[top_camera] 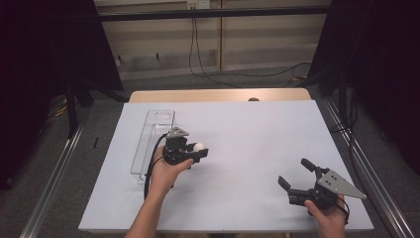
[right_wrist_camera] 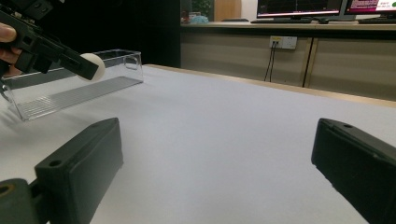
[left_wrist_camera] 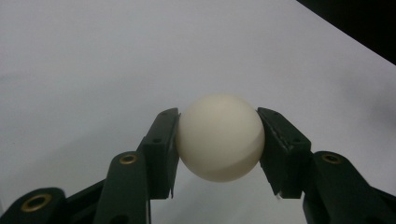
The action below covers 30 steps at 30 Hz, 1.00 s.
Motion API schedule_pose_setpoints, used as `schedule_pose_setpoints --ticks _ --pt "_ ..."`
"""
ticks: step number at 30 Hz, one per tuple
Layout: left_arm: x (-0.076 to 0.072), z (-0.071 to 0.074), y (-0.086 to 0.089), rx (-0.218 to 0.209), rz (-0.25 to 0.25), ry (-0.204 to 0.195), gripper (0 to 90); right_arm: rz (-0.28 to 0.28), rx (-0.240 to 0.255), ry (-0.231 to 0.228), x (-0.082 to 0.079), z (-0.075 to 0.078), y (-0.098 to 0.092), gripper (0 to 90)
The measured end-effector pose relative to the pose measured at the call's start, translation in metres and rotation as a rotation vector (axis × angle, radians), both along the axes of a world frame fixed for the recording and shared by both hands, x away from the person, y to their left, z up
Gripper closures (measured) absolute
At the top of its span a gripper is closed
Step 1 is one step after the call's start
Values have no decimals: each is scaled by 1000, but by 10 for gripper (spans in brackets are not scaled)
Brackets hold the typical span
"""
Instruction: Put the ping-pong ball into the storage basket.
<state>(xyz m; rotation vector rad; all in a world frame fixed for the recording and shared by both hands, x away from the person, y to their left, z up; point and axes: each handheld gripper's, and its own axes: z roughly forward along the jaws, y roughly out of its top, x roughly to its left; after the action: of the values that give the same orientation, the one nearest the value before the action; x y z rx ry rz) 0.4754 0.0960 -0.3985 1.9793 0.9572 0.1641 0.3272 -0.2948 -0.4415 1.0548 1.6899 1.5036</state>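
In the left gripper view, the sides of the white ball (left_wrist_camera: pixel 219 137) were covered where the two black pads pressed on it, and the bottom edge cut off the left hand-held gripper (left_wrist_camera: pixel 219 154) below its linkage. In the high view, the body of that hand-held gripper hid most of the ball, and the near end of the clear plastic tray (top_camera: pixel 148 136) lay behind the person's left hand (top_camera: pixel 166 173). The right hand (top_camera: pixel 329 218) was cut at the bottom edge. In the right gripper view, both jaws of the right hand-held gripper (right_wrist_camera: pixel 215 154) ran out of the picture, and the tray's left end was cropped. The monitors (right_wrist_camera: pixel 327 7) at the top were cut off and unreadable.
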Motion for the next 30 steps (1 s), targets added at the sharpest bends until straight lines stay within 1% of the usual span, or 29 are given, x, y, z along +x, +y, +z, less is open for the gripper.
schedule_pose_setpoints --ticks 5,7,11,13,17,19,20,22,23,24,27,30 --pt "0 0 1 -4 0 3 511 2 -2 0 0 0 0 14" --pt "1 0 2 -16 4 6 511 4 -6 0 0 0 0 14" --pt "1 2 4 -5 5 5 511 1 -4 -5 0 0 -1 14" --pt "0 2 4 -17 11 7 511 1 -2 -3 0 0 -1 14" --pt "1 3 6 -17 15 10 511 3 -6 0 0 0 -1 14" --pt "2 3 7 -7 9 10 511 -2 -3 -2 0 0 0 14" --pt "2 3 7 -12 19 10 511 -2 -3 -2 0 0 0 14" --pt "3 3 9 -9 13 10 512 0 -3 -1 1 0 0 14" --pt "2 3 9 -6 19 12 511 0 -2 -1 1 0 0 14" --pt "2 4 10 -15 26 13 511 1 -2 -1 1 0 0 14" --pt "3 5 12 -14 24 12 511 0 -3 -3 1 0 0 14" --pt "3 5 14 -27 29 14 511 -2 -2 -3 1 0 0 14"
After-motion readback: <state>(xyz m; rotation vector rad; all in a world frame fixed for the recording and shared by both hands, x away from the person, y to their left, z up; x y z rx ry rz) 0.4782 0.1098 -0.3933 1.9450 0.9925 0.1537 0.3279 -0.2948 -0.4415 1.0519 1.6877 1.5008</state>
